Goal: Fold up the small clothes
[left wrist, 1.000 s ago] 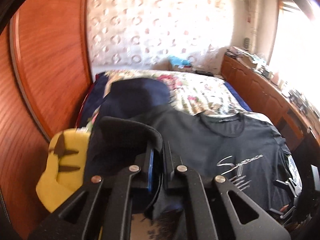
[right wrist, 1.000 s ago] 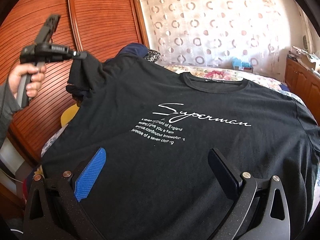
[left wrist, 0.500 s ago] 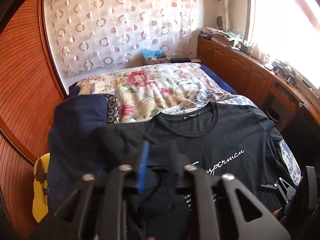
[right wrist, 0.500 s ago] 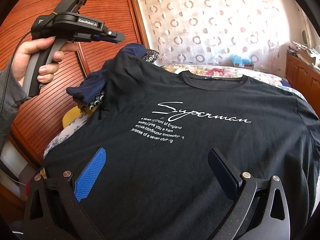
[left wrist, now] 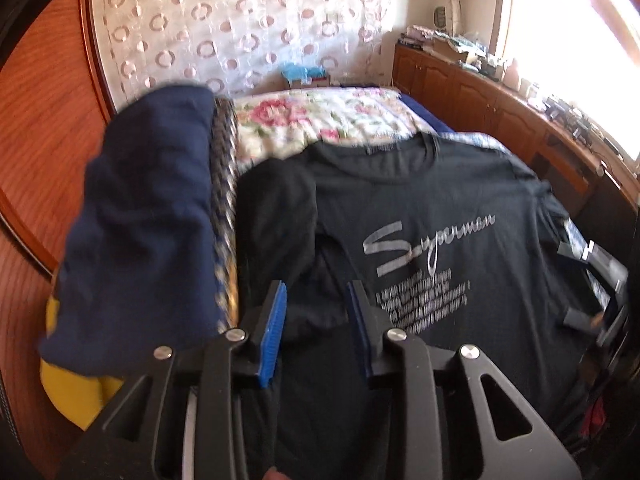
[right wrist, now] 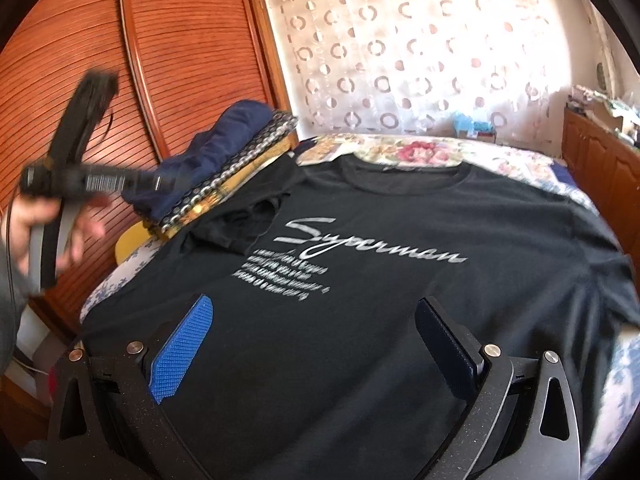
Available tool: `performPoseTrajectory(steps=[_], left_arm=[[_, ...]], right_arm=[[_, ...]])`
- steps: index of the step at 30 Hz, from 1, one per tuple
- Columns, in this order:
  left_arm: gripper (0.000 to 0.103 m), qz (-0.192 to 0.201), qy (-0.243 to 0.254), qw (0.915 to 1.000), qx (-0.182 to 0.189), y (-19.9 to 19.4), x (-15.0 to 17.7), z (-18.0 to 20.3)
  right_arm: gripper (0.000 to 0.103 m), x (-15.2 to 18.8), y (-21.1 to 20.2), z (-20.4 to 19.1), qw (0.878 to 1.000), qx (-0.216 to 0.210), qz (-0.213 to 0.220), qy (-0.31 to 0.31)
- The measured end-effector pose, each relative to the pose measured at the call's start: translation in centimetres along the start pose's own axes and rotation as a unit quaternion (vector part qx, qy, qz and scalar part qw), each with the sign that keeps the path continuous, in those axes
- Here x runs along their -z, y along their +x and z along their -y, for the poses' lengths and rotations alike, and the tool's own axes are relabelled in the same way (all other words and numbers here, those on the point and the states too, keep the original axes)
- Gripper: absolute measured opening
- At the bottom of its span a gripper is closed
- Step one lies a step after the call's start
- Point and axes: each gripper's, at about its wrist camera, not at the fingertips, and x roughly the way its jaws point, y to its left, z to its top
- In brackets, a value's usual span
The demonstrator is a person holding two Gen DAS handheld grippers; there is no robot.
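Black cotton T-shirt with silver script print [right wrist: 400, 280] spread flat on floral-quilted bed [right wrist: 420, 152], one sleeve folded inward onto chest. Left claw [left wrist: 316, 320] just been opening, empty, above folded sleeve; right claw [right wrist: 316, 344] wide open over hem, gripping nothing. Folded navy garment [left wrist: 140, 220] stacked beside shirt.

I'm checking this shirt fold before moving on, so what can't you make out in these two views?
- Black T-shirt: hem, both views, behind gripper frames.
- Small print under the logo: right wrist view, blurred.
- Left gripper: right wrist view, motion blur.
- Yellow item: left wrist view, mostly under the navy cloth.
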Motion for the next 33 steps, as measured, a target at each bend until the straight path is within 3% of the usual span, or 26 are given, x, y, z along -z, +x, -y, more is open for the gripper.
performPoseTrajectory(steps=[6, 13, 22, 25, 29, 33], left_arm=[[0.031, -0.016, -0.001, 0.9996, 0.024, 2.5, 2.2, 1.7], [0.031, -0.028, 0.015, 0.9988, 0.036, 5.0, 1.7, 4.6], [0.032, -0.047, 0.051, 0.9972, 0.029, 8.1, 0.8, 7.8], [0.033, -0.042, 0.054, 0.9974, 0.024, 8.2, 0.7, 8.0], [0.034, -0.033, 0.05, 0.9979, 0.026, 8.3, 0.8, 7.8], [0.037, -0.014, 0.052, 0.9982, 0.027, 8.2, 1.1, 7.8]], right_arm=[[0.102, -0.7, -1.6, 3.3, 0.999, 0.042, 0.007, 0.005], [0.102, -0.2, -3.9, 8.4, 0.994, 0.106, -0.003, 0.016], [0.102, 0.9, -7.0, 17.4, 0.979, 0.2, -0.027, 0.041], [0.097, 1.4, -7.5, 20.0, 0.974, 0.216, -0.044, 0.052], [0.088, 2.0, -7.5, 23.2, 0.973, 0.206, -0.058, 0.084], [0.072, 2.5, -7.1, 25.3, 0.971, 0.201, -0.075, 0.105]])
